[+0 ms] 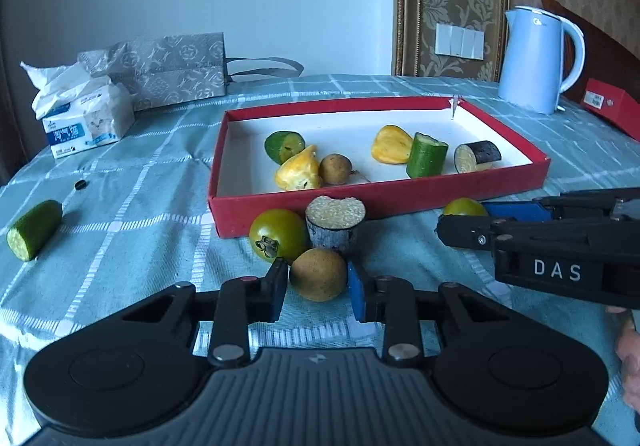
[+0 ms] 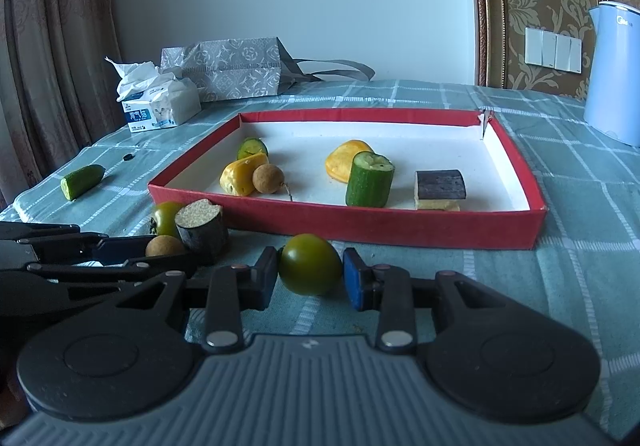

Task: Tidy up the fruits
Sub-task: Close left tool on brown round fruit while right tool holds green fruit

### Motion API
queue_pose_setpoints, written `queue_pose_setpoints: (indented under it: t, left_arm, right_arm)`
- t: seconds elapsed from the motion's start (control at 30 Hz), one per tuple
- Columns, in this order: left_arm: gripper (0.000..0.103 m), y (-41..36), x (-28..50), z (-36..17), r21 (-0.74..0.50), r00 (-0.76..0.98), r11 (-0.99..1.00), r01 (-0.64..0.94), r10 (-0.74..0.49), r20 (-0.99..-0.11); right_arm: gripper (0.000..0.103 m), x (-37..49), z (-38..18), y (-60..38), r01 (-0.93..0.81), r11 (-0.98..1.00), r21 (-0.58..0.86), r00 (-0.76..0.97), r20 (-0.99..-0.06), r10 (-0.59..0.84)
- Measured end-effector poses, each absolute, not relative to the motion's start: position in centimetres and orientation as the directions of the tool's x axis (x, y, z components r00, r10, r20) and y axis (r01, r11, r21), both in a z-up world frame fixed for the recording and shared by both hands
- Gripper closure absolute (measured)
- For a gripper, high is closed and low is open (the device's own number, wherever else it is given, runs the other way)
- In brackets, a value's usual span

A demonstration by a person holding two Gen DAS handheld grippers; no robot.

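Left gripper (image 1: pixel 316 286): jaws spread to either side of a brown longan (image 1: pixel 318 274) on the worktop; pads just beside it, and contact cannot be told.
Right gripper (image 2: pixel 310 278): jaws likewise astride a green tomato (image 2: pixel 310 264); left pad touching or nearly so, right pad a sliver off.
Deciding relation: each fruit sits squarely between its own jaws, roundish, with no long axis to line up; closing looks to be all each grasp needs.
Neighbours: second green tomato (image 1: pixel 278 234) and an eggplant chunk (image 1: pixel 335 222) crowd just behind the longan, a likely bump risk on lifting.
Red tray (image 1: pixel 380 198): straight ahead of both grippers, near wall just beyond the fruit; cucumber, eggplant, yellow pieces and another longan lie inside.
Stray cucumber piece (image 1: pixel 34 230): well apart to the left, nearer the left gripper.
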State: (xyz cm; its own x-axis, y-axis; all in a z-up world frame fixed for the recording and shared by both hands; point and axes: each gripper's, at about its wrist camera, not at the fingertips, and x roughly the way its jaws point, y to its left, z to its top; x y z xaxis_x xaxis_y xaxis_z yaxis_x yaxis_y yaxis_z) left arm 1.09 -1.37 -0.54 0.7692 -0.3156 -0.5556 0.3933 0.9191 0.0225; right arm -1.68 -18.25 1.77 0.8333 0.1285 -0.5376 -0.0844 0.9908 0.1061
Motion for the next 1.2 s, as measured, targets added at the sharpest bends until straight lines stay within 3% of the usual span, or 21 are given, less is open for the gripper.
queue_pose_setpoints:
  t: [1.2]
  left_arm:
    - [0.072, -2.0, -0.7, 1.9, 0.067, 0.806, 0.926, 0.372, -0.286, -0.519]
  right_arm:
    - [0.069, -2.9, 2.4, -17.5, -0.076, 0.996, 0.046, 0.879, -0.469, 0.088]
